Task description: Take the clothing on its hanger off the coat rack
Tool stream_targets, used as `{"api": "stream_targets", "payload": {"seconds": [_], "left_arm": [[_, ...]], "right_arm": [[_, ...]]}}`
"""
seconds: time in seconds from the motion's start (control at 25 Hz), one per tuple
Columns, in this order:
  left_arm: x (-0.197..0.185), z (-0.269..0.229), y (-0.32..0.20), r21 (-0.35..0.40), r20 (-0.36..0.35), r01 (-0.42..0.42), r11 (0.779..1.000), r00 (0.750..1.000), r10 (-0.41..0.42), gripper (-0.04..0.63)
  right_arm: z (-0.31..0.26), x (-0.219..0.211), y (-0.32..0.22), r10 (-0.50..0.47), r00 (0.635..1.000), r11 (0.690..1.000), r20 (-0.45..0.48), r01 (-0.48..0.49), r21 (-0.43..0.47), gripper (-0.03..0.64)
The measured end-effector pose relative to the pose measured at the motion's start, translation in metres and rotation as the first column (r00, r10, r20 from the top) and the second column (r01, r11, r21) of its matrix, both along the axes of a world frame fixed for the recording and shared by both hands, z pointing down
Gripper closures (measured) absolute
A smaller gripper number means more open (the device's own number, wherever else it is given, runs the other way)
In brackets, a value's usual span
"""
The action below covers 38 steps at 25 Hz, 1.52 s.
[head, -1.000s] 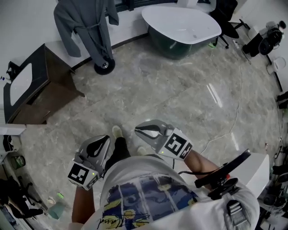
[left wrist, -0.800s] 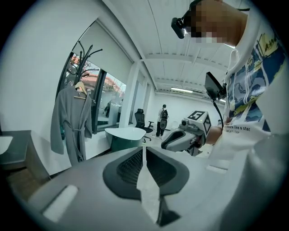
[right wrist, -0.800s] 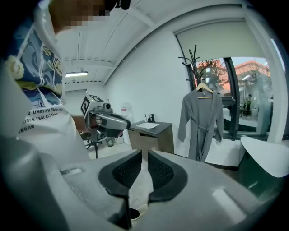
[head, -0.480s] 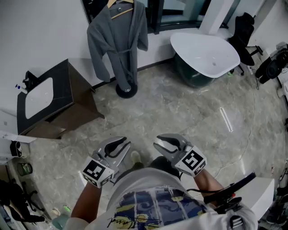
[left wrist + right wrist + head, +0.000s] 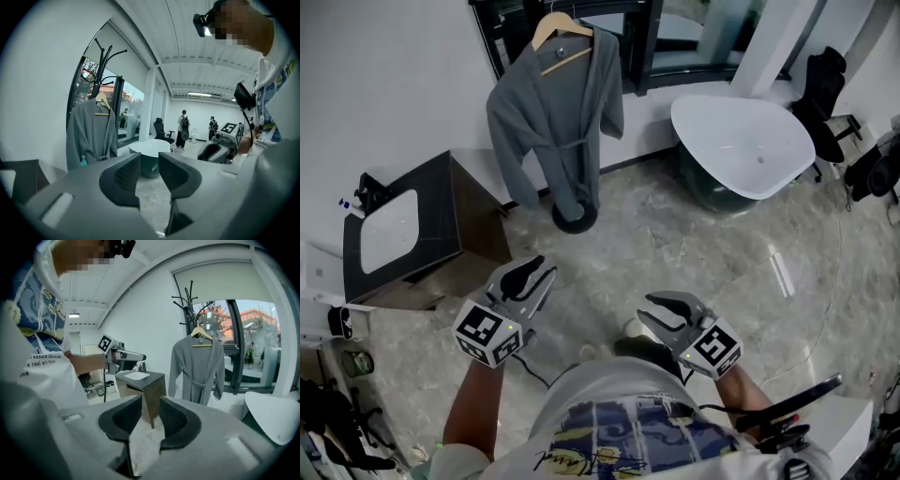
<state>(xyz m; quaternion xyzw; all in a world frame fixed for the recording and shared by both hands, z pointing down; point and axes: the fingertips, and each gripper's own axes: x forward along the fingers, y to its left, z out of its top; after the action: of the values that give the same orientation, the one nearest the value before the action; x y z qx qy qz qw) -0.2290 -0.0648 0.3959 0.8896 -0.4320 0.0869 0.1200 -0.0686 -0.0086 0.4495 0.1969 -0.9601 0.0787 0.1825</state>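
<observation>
Clothing: a grey, belted bathrobe (image 5: 558, 122) hangs on a light wooden hanger (image 5: 565, 42), its hem down near the foot of the stand.
Rack: a black metal coat rack (image 5: 574, 217) with curved hooks stands by the dark-framed window, between a dark wooden cabinet with a white basin (image 5: 422, 220) and a white oval bathtub (image 5: 741, 141).
Left gripper (image 5: 539, 272): held low in front of the person, well apart from the robe – its jaws are opening, a slim gap between the ribbed pads, nothing between them.
Right gripper (image 5: 654, 313): also low and near the body, jaws opening with a clear gap, nothing in them.
Done: nothing of the task itself, by my reading – the hanger's hook sits on the rack and neither gripper touches robe or hanger.
Left to do: walk up across the pale marbled floor (image 5: 722, 253), raise a gripper to the hanger, close on it, lift the hook clear and carry the robe away.
</observation>
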Motion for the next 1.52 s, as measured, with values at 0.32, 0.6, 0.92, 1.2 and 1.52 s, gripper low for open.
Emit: {"api": "stream_targets", "payload": {"seconds": [0.32, 0.6, 0.92, 1.2, 1.52], "left_arm": [[-0.05, -0.066, -0.138, 0.091, 0.113, 0.136, 0.987, 0.983, -0.146, 0.409], [-0.11, -0.103, -0.251, 0.165, 0.224, 0.198, 0.966, 0.946, -0.233, 0.344], [-0.154, -0.088, -0.362, 0.022, 0.281, 0.146, 0.989, 0.948, -0.147, 0.241], [-0.143, -0.06, -0.409, -0.1, 0.22, 0.047, 0.994, 0.975, -0.024, 0.268], [-0.124, -0.029, -0.413, -0.205, 0.216, -0.086, 0.975, 0.968, 0.131, 0.528]], "right_arm": [[-0.018, 0.039, -0.07, -0.069, 0.997, 0.997, -0.018, 0.07, 0.045, 0.499], [-0.017, 0.032, -0.118, -0.047, 0.998, 0.997, -0.041, 0.05, 0.066, 0.499], [-0.024, -0.003, -0.169, 0.052, 0.998, 0.997, -0.019, -0.051, 0.051, 0.499], [-0.008, -0.04, -0.19, 0.101, 0.995, 0.995, -0.023, -0.101, 0.023, 0.499], [-0.001, -0.057, -0.197, 0.175, 0.985, 0.984, 0.005, -0.175, 0.024, 0.499]]}}
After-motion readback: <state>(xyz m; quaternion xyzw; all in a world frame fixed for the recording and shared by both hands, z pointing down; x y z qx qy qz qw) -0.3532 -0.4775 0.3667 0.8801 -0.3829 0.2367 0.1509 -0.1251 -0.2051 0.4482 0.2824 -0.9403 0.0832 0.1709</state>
